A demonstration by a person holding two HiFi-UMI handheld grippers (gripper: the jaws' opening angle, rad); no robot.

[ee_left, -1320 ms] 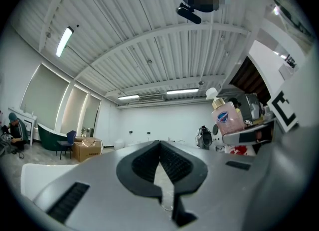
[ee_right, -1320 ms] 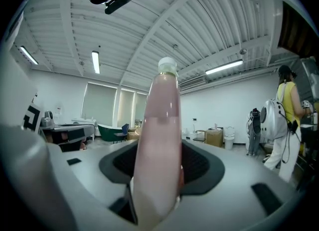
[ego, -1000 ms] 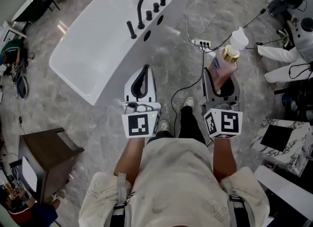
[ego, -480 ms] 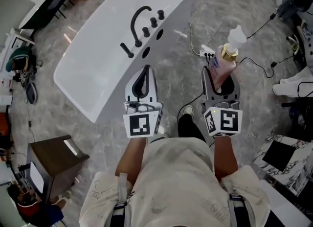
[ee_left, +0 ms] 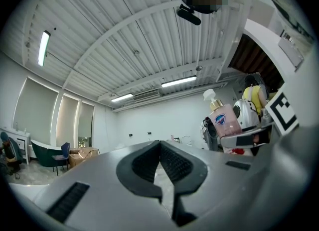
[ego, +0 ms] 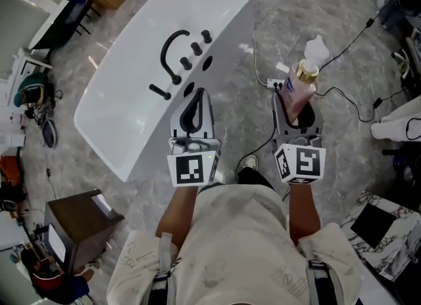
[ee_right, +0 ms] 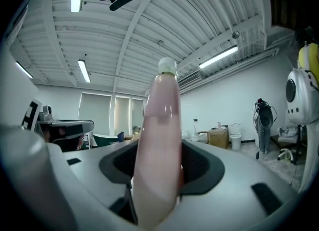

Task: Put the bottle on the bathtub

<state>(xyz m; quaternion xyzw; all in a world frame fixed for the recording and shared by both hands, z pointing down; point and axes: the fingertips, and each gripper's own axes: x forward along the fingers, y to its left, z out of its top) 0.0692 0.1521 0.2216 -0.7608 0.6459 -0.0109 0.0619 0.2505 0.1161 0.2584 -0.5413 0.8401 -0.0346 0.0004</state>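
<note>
Head view shows my right claw [ego: 297, 104] clamped on the upright bottle [ego: 300, 89]. The bathtub [ego: 122, 103] lies forward-left, nearer my left claw [ego: 193, 100], which is pinched together and empty.

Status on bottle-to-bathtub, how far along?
Done: the bottle is picked up, with the right gripper jaws clamped on it. In hand: it is held above the floor, right of the bathtub. The left gripper is shut and empty. Remaining: carry it over and set it on the bathtub.
</note>
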